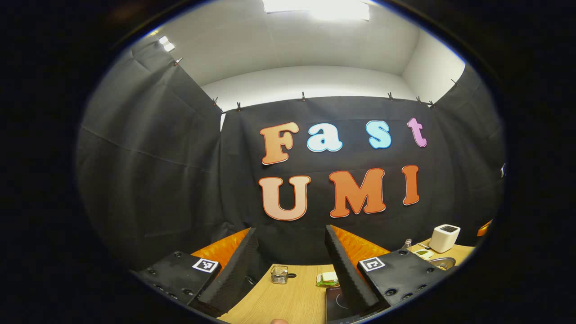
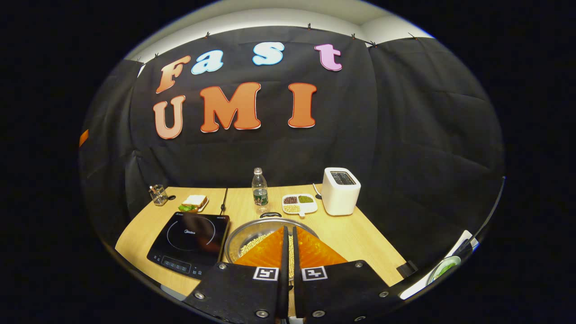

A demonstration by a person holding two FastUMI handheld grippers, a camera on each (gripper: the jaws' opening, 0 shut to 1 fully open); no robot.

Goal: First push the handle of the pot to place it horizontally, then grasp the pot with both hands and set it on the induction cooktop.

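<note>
1. At the far left of the light wooden table [image 2: 360, 234], in the right gripper view, a small clear glass jar [image 2: 158, 195] stands by the black cloth wall; the left gripper view shows the same jar [image 1: 279, 274] between that gripper's fingers, farther off.
2. Just right of the jar, a sandwich with green leaves on a small plate [image 2: 194, 203] lies near the far edge of the table.
3. Nearer than the plate, the flat black induction cooktop [image 2: 190, 243] sits on the left half of the table, its top bare.
4. The round steel pot [image 2: 252, 234] stands on the table just right of the cooktop, touching or nearly touching its edge, with pale beans inside. A small dark handle [image 2: 270, 215] shows at its far rim.
5. Beyond the pot, a clear plastic water bottle [image 2: 259, 189] stands upright.
6. Right of the bottle, a white divided dish of dark, green and pale beans [image 2: 299, 204] lies beside a white boxy toaster [image 2: 341, 191].
7. The left gripper [image 1: 290, 265] hangs above the left part of the table, its black-and-orange fingers spread wide with nothing between them.
8. The right gripper [image 2: 288, 247] is poised over the near side of the pot, its fingers drawn together to a thin slit, grasping nothing.
</note>
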